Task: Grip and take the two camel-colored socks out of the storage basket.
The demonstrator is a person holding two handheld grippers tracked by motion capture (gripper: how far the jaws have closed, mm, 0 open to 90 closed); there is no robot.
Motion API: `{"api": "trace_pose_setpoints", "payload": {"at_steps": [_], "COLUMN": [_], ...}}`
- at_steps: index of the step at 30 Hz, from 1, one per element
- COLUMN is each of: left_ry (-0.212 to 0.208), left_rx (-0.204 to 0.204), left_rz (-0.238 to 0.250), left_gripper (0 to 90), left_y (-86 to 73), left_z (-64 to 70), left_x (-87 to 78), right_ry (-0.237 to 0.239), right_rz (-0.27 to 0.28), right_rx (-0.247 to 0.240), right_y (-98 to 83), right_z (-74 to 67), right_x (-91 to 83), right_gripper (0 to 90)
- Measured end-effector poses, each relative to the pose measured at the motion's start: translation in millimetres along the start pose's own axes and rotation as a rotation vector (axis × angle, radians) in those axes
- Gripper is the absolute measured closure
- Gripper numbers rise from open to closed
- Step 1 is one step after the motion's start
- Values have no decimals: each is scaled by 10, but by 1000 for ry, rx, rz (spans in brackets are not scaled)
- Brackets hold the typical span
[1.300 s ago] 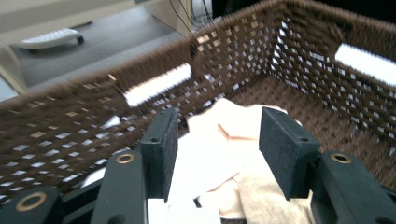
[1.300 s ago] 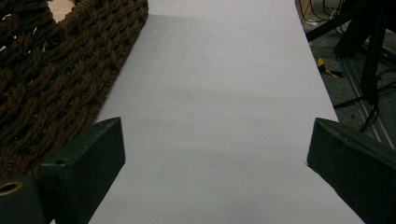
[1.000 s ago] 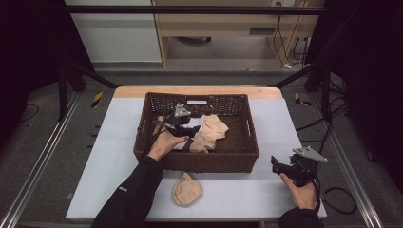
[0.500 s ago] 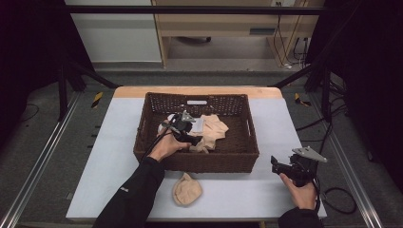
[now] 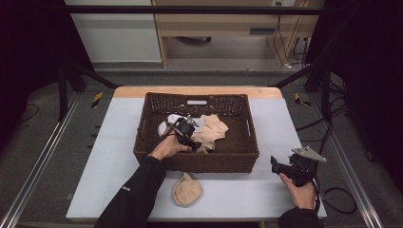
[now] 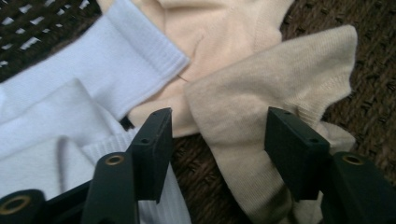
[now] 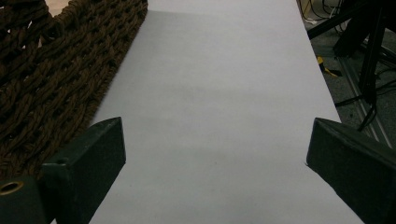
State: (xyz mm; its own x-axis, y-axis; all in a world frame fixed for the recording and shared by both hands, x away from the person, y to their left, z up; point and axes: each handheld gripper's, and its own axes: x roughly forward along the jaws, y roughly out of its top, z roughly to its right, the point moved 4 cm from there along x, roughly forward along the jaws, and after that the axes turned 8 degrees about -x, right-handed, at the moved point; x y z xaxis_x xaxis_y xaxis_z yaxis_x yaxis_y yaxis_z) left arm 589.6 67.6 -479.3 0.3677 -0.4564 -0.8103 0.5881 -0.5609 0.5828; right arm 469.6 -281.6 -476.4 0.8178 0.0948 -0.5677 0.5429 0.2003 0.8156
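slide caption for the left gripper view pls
Left gripper with open jaws poised over a beige sock beside white socks in a wicker basket.
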Motion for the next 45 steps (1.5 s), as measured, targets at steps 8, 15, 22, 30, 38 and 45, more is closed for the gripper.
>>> {"api": "trace_pose_setpoints", "payload": {"at_steps": [8, 15, 22, 30, 38, 45], "left_ry": [-45, -20, 0, 9, 34, 16], "left_rx": [-19, -31, -44, -35, 11, -14], "left_rz": [-85, -116, -86, 58, -22, -49], "left_gripper": [623, 842, 897, 403, 325, 438], "left_y": [-29, -31, -4, 148, 136, 102], "left_z": [17, 0, -12, -40, 44, 44], "left_x": [28, 0, -49, -69, 113, 148], "right_ry": [-1, 2, -1, -4, -2, -1], "right_rz": [1, 0, 1, 3, 8, 7], "right_rx": [-5, -5, -2, -2, -6, -8], "right_y": [2, 2, 2, 4, 4, 6], "right_z": [-6, -13, -5, 1, 2, -5], "right_x": [4, -2, -7, -7, -16, -13], "right_gripper": [52, 54, 54, 54, 54, 54]}}
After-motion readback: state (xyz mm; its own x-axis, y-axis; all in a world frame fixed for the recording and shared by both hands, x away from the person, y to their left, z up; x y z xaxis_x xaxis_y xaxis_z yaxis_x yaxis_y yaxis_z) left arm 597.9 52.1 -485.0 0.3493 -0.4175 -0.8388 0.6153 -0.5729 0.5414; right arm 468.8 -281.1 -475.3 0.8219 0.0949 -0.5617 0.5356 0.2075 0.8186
